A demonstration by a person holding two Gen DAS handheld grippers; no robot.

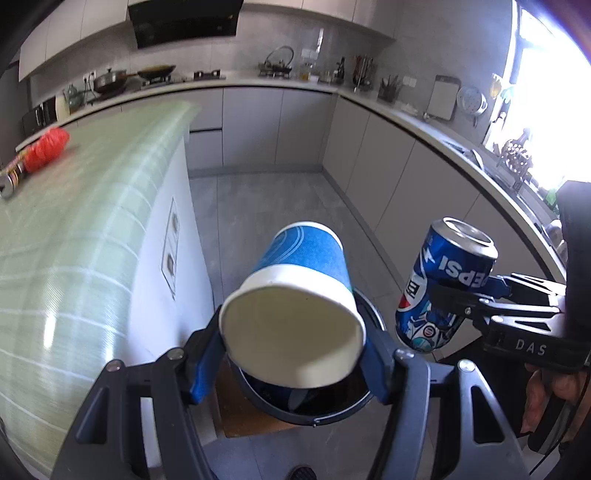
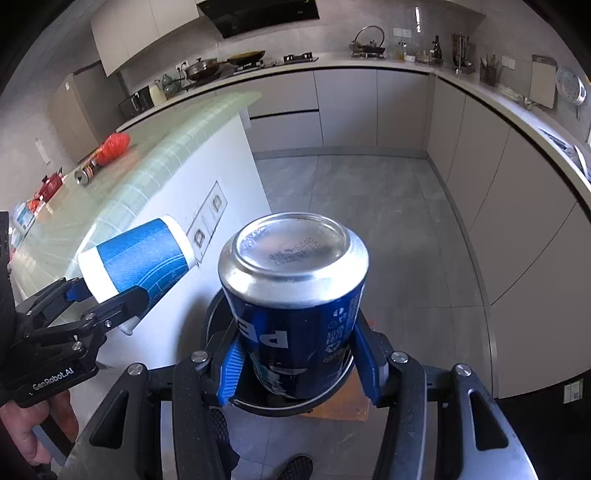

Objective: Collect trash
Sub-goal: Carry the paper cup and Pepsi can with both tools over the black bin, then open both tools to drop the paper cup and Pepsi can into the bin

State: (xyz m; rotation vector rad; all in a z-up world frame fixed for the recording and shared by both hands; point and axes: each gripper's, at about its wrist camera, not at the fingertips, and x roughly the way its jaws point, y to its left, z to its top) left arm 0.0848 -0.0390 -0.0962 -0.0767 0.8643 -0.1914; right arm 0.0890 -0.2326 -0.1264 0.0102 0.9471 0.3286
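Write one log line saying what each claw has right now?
left claw: shut on paper cup | right claw: shut on Pepsi can | both above trash bin | trash not dropped yet

A home kitchen is shown: a range hood [image 2: 258, 13] is mounted above a stove with pans [image 2: 201, 68], and grey cabinets [image 2: 347, 107] are fitted along the walls.
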